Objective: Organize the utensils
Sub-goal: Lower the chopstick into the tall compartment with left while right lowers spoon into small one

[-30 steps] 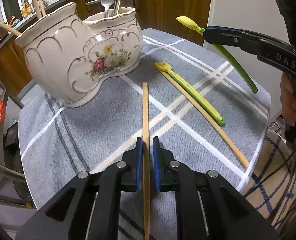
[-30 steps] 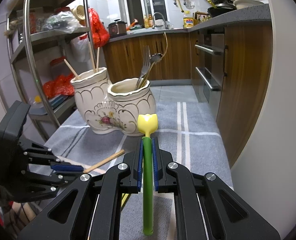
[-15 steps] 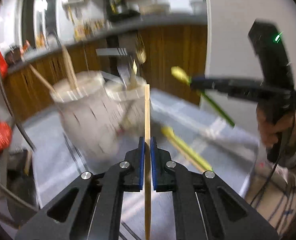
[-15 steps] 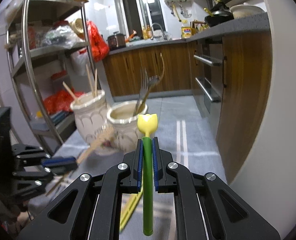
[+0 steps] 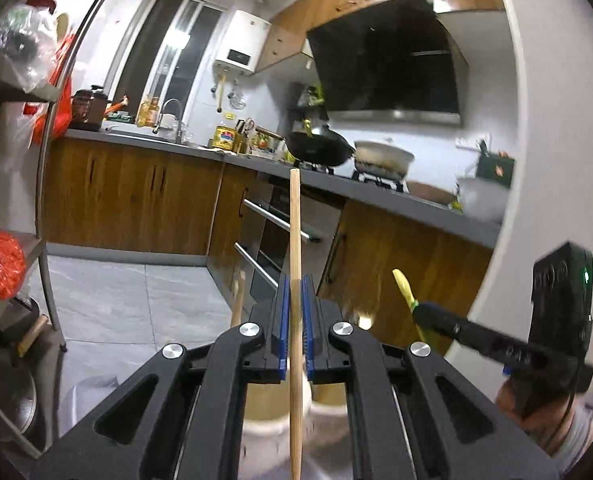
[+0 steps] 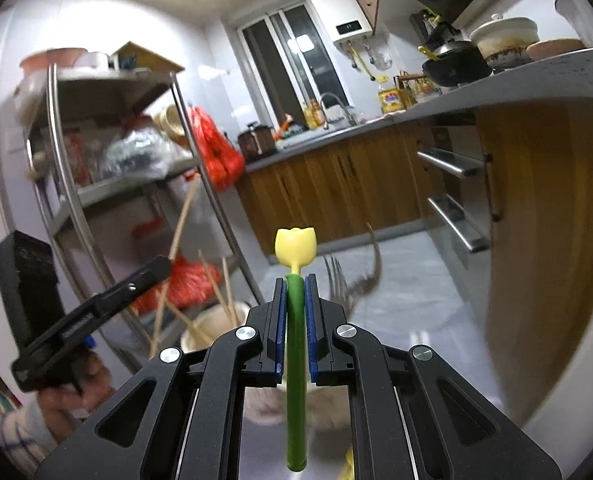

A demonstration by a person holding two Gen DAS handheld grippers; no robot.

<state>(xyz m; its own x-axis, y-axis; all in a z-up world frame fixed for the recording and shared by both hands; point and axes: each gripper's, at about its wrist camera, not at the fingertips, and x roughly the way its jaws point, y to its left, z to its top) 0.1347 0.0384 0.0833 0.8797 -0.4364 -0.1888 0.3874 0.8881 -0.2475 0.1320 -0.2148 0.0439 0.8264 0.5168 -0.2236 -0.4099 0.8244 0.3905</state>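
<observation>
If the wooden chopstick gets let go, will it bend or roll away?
It probably won't bend: the wooden chopstick stands straight out past the left gripper, whose jaws pinch it partway along, with no sag. It looks thin, so likely light. It seems round, so it might roll on a flat surface. Dropped into the ceramic holder below, it would probably just lean against the rim.

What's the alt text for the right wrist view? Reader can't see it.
The right gripper is shut on a green-stemmed utensil with a yellow tulip tip, raised above a cream ceramic utensil holder containing chopsticks and a fork. At left, the left gripper holds a wooden chopstick; a kitchen lies behind.
</observation>
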